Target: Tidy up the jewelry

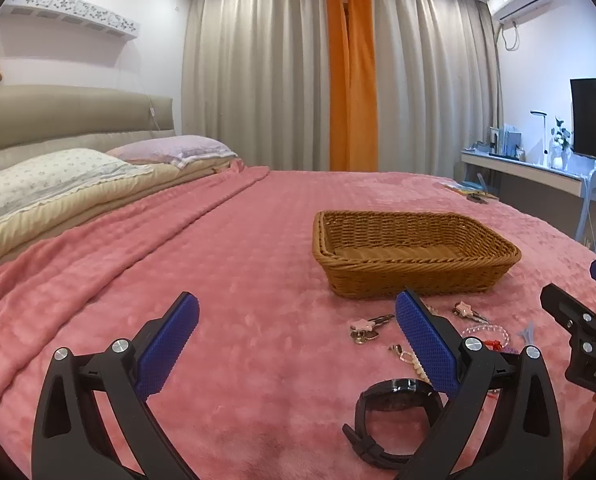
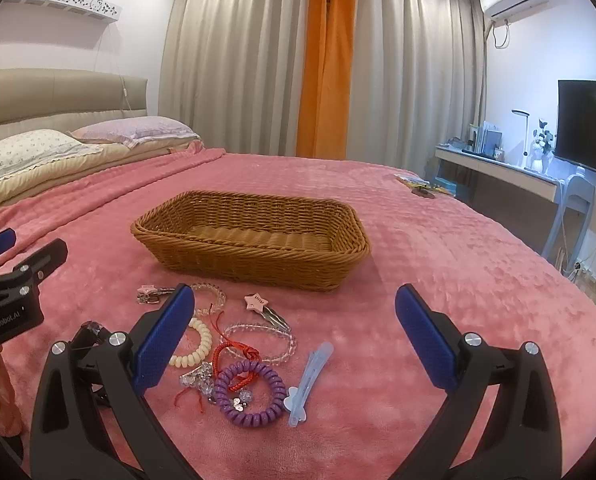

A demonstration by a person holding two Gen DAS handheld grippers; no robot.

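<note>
An empty wicker basket (image 1: 413, 256) (image 2: 250, 240) stands on the pink bed. In front of it lies jewelry: a black watch (image 1: 393, 412), a pink star clip (image 1: 363, 326) (image 2: 148, 290), a second star clip (image 2: 256, 302), a purple coil band (image 2: 250, 394), a cream coil band (image 2: 196, 344), clear bead bracelets (image 2: 262, 340), a red cord (image 2: 234, 354) and a blue hair clip (image 2: 307, 376). My left gripper (image 1: 298, 320) is open above the blanket, left of the pile. My right gripper (image 2: 296, 312) is open above the pile.
Pillows (image 1: 58, 176) and a headboard lie at the left. A desk (image 2: 497, 172) with a monitor (image 2: 587, 128), lamp and a blue chair stands at the right. A small booklet (image 2: 417, 184) lies at the bed's far right edge. Curtains hang behind.
</note>
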